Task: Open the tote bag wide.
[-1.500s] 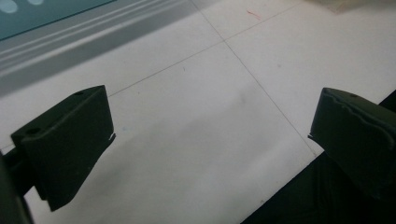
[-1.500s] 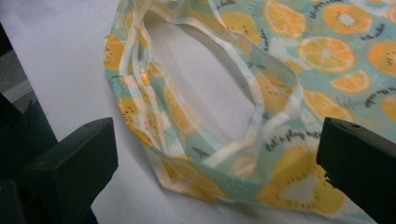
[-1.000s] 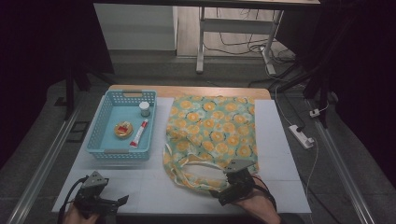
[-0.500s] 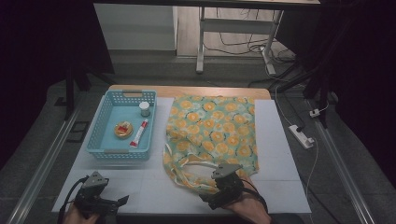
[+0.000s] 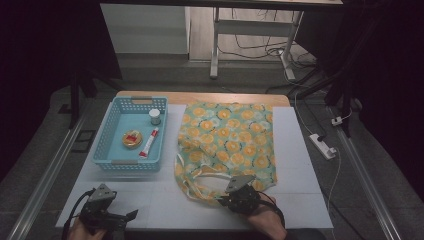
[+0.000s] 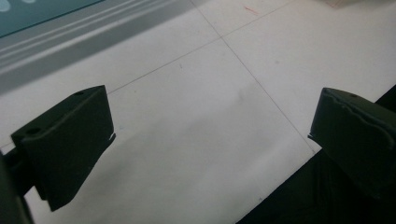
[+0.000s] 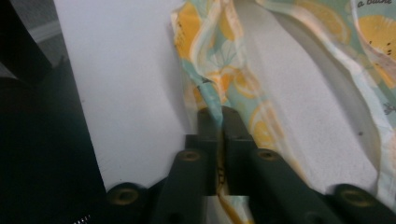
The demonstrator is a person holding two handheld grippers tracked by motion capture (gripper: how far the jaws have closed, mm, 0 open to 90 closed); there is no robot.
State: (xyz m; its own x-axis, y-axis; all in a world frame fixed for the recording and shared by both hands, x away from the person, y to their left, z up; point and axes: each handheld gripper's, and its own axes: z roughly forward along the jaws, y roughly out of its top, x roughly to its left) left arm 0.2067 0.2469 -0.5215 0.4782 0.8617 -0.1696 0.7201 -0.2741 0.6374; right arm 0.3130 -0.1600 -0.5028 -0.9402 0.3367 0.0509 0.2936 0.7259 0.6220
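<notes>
The right gripper (image 7: 219,119) has just been closing its fingers (image 7: 233,126) and now pinches a strap of the floral cloth bag with yellow-orange fruit print on pale green (image 5: 227,140); in the right gripper view the fabric strip runs straight between the two black pads. The bag lies flat on the white surface (image 5: 310,200), its handles bunched at the near edge by the person's right hand (image 5: 260,215), just right of a light blue plastic basket (image 5: 112,132) holding small items. The left gripper (image 5: 125,217) rests near the front left corner, its fingers (image 6: 70,140) spread wide with nothing between them, only bare surface. The hold looks narrow: only a thin fold of strap is caught, so a quick lift could let it slide out. With the other handle lying loose, the bag's mouth might also stay collapsed instead of opening.
</notes>
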